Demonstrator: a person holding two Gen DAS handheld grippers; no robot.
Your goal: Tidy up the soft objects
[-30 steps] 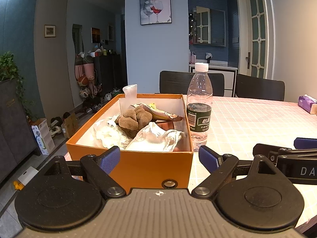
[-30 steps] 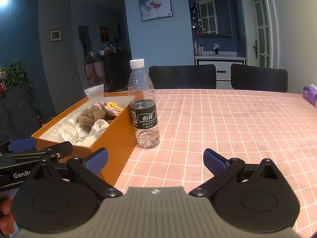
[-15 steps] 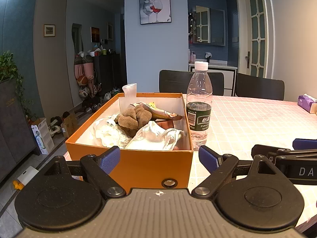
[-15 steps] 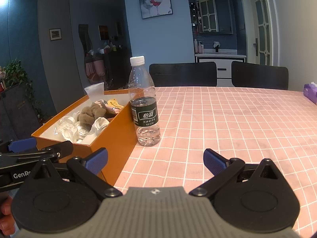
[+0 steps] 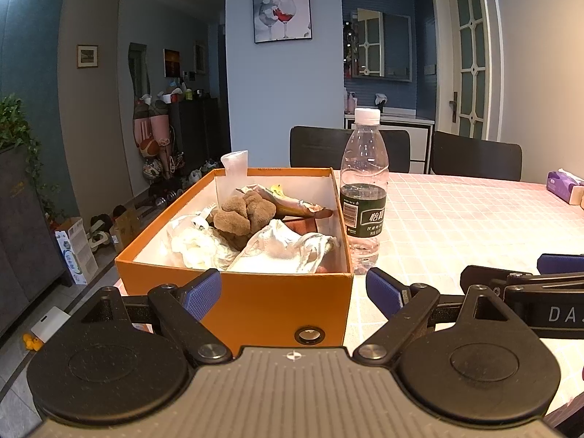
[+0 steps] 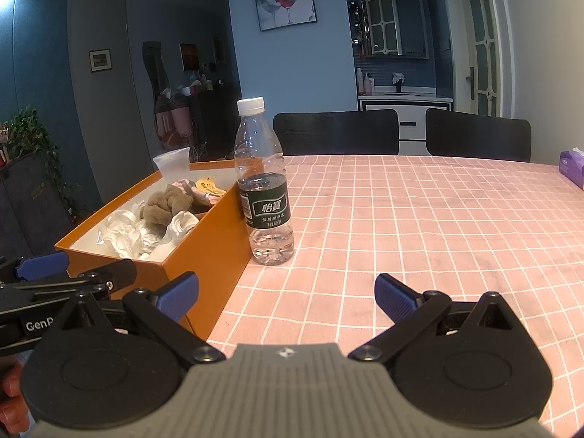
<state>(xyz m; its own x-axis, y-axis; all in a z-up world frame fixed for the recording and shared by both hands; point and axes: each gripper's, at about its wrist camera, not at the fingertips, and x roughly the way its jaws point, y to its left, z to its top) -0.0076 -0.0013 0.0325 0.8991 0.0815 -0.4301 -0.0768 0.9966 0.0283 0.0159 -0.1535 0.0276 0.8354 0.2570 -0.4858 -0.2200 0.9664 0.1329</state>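
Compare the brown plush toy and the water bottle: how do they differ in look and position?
The brown plush toy lies inside the orange box among crumpled white wrappings; the water bottle stands upright on the table, outside the box, beside its right wall. The toy is fuzzy, opaque and lumpy; the bottle is clear and smooth, with a white cap and dark label. Neither is held: both grippers are open.

The tissue pack [image 6: 573,168] is cut off by the edge.

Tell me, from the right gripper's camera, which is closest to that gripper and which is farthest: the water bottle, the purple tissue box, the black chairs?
1. Water bottle, ahead, slightly left, beside the orange box.
2. Purple tissue box, far right table edge.
3. Black chairs, behind the table.
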